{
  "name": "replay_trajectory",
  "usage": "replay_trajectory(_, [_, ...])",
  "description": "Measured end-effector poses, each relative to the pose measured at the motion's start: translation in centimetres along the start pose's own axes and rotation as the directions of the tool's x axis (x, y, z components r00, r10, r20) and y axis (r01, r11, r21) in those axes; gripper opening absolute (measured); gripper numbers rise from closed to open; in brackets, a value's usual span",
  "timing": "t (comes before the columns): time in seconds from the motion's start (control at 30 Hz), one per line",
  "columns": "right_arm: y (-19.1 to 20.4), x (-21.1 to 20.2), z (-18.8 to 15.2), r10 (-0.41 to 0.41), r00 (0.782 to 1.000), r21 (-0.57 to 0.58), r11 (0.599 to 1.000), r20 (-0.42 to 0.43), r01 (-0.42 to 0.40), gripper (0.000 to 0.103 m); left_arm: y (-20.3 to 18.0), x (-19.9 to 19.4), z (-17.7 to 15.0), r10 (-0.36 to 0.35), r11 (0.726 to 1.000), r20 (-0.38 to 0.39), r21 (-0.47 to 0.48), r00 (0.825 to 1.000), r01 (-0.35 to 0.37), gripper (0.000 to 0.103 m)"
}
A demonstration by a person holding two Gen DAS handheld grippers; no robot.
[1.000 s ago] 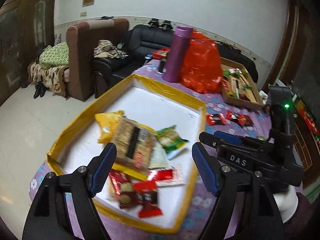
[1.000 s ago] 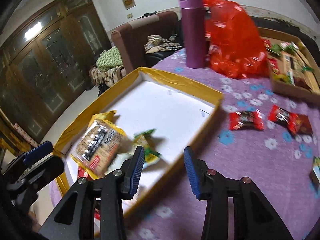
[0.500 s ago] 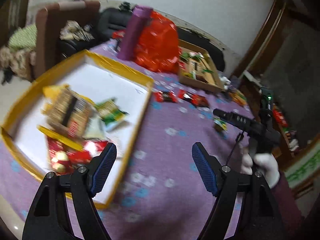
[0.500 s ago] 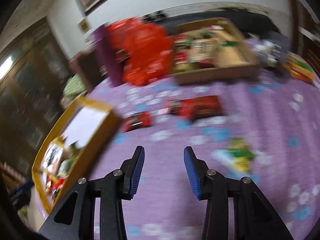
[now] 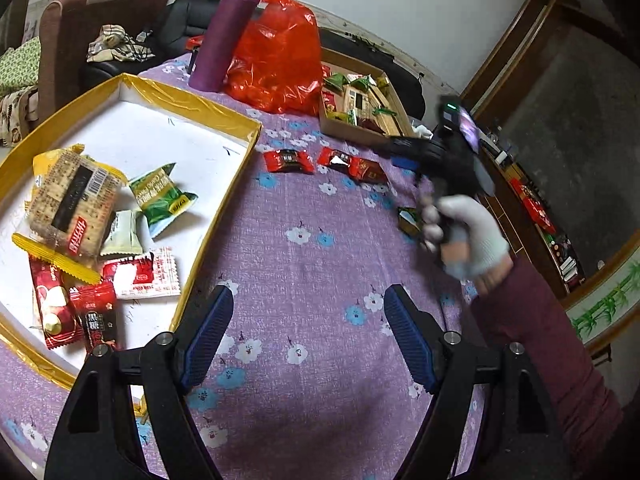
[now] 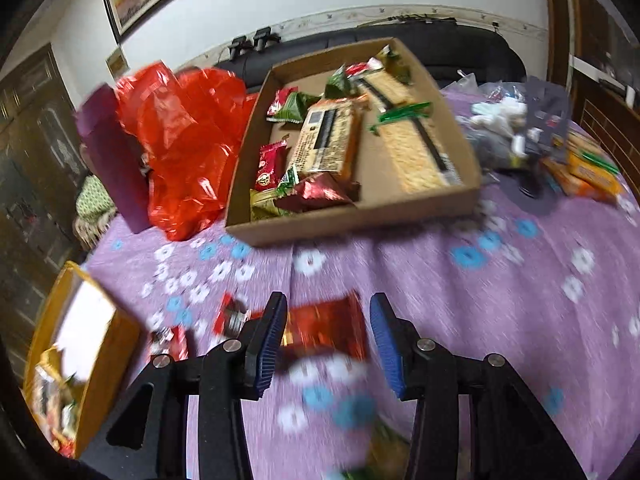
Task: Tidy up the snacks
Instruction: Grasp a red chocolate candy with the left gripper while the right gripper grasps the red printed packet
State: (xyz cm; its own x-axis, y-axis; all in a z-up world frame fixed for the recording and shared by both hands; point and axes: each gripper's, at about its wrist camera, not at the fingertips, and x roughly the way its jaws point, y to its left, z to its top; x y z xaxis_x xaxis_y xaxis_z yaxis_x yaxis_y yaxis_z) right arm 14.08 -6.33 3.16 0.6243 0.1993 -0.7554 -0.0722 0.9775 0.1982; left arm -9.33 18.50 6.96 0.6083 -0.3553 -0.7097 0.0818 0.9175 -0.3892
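Observation:
A yellow-rimmed white tray (image 5: 192, 104) at the left holds several snacks: a cracker pack (image 5: 72, 204), a green packet (image 5: 160, 196) and red packets. Loose red packets (image 5: 288, 160) (image 5: 352, 166) lie on the purple flowered cloth. My left gripper (image 5: 308, 332) hangs open over bare cloth beside the tray, holding nothing. My right gripper (image 6: 328, 340) is open above a red packet (image 6: 324, 326), which shows in the gap between its fingers; the pads do not press on it. A gloved hand (image 5: 472, 232) carries that gripper in the left wrist view.
A cardboard box (image 6: 360, 210) with several snacks stands at the back. A red plastic bag (image 6: 180, 140) and a purple bottle (image 6: 112, 152) stand to its left. A green packet (image 5: 408, 218) lies near the gloved hand. Orange boxes (image 6: 588, 172) and clutter sit far right.
The right gripper has swung from the tray's edge across the cloth to the red packets near the cardboard box. The left gripper has turned right, off the tray and onto the cloth.

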Motion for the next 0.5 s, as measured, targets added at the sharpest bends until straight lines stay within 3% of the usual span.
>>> replay_trajectory(0.1, [0.9,3.0,0.6,-0.052,0.998,-0.023,0.998,-0.035,0.052,0.045,0.2,0.4,-0.1,-0.001,1.0,-0.014,-0.006,1.0,0.001,0.078])
replay_trajectory(0.23, [1.4,3.6,-1.2,0.001,0.99,-0.062,0.998,-0.138,-0.01,0.041,0.7,0.1,-0.1,-0.003,1.0,-0.004,-0.016,1.0,0.003,0.078])
replay_trajectory(0.33, [2.4,1.4,-3.8,0.187,0.945,-0.071,0.974,-0.269,-0.213,0.039,1.0,0.4,0.0,-0.017,1.0,-0.001,-0.025,1.0,0.017,0.078])
replay_trajectory(0.4, [3.3,-0.2,-4.8,0.258,0.911,-0.109,0.946,-0.32,-0.306,0.04,1.1,0.7,0.0,-0.029,0.999,-0.009,-0.028,1.0,0.029,0.078])
replay_trajectory(0.43, [3.6,-1.1,-4.9,0.265,0.914,-0.125,0.941,-0.307,-0.315,0.04,1.0,1.1,0.0,-0.039,0.999,-0.017,-0.029,0.999,0.039,0.078])
replay_trajectory(0.5, [4.0,-2.2,-4.1,0.244,0.94,-0.131,0.951,-0.239,-0.28,0.044,0.8,1.4,-0.1,-0.049,0.999,-0.03,-0.025,0.998,0.048,0.078])
